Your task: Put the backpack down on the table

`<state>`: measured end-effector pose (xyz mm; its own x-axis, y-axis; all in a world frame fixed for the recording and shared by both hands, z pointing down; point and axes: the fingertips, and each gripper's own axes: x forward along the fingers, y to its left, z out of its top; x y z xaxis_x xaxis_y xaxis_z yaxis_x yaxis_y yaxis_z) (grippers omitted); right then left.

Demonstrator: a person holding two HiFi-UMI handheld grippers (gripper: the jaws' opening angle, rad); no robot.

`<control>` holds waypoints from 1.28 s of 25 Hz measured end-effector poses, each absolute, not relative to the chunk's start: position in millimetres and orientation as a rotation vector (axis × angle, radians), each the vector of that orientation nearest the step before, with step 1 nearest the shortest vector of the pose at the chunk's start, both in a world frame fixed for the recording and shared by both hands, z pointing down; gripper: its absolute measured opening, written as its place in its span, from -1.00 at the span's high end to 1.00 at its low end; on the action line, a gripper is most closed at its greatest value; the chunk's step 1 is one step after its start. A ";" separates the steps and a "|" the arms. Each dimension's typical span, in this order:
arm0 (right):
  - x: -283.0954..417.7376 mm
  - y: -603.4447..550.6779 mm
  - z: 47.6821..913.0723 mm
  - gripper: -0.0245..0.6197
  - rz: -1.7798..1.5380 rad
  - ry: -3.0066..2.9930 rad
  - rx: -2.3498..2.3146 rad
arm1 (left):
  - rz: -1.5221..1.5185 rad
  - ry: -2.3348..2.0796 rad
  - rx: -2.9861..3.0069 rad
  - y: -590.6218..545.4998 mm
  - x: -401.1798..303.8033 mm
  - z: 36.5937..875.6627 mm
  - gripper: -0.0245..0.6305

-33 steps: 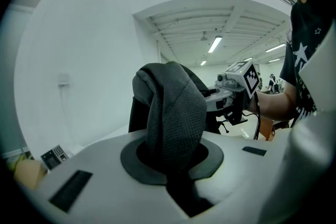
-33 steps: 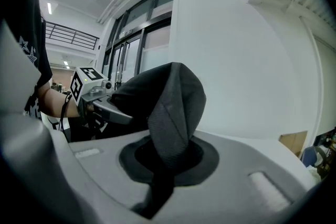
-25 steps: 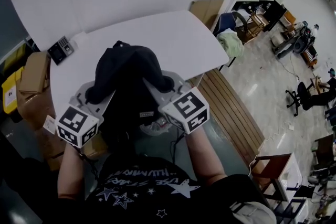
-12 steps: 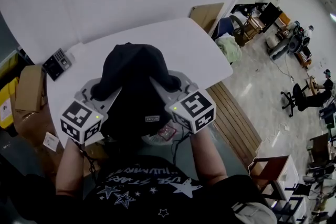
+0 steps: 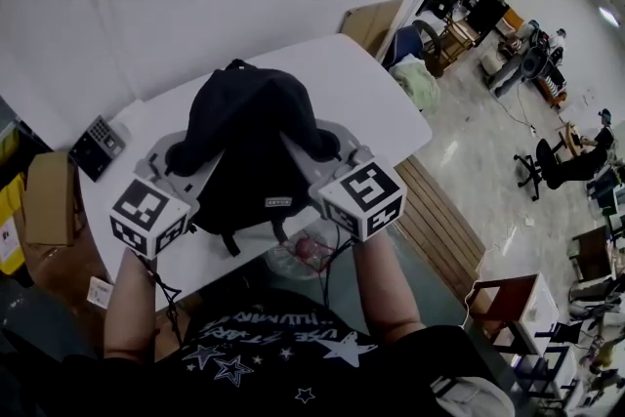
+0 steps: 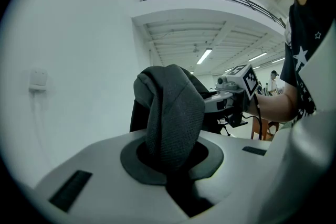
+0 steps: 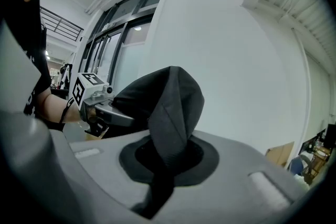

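Note:
A black backpack (image 5: 249,151) hangs between my two grippers over the near half of the white table (image 5: 361,83). I cannot tell whether its bottom touches the tabletop. My left gripper (image 5: 181,161) is shut on one padded shoulder strap (image 6: 173,118), which rises from its jaws. My right gripper (image 5: 327,149) is shut on the other strap (image 7: 170,113) in the same way. Each gripper view shows the opposite gripper beyond the bag: the right gripper (image 6: 236,84) and the left gripper (image 7: 92,97). Loose strap ends (image 5: 229,244) dangle at the table's near edge.
A keypad device (image 5: 96,144) lies at the table's left corner. Cardboard boxes (image 5: 44,200) stand on the floor at the left. A wooden slatted bench (image 5: 439,210) runs along the right. A chair with a green cloth (image 5: 420,78) stands behind it. The wall is close behind the table.
Both grippers have carried the backpack forward, from in front of the table's near edge to over the tabletop. The grips on the straps look the same.

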<state>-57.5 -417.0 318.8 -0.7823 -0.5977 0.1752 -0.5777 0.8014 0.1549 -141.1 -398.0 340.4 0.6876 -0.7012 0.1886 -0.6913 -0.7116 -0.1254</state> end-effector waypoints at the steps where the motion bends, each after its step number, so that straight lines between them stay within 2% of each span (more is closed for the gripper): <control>1: -60.3 -423.3 319.8 0.86 -0.137 -2.770 0.931 | -0.353 1.163 -2.839 -404.9 -144.2 341.1 0.77; 9: -77.3 -466.0 330.1 0.86 -0.094 -2.728 1.009 | -0.408 1.094 -2.835 -450.4 -161.0 348.9 0.77; 32: -109.4 -502.9 360.3 0.85 -0.189 -2.682 1.017 | -0.253 1.067 -2.935 -492.9 -191.4 388.7 0.77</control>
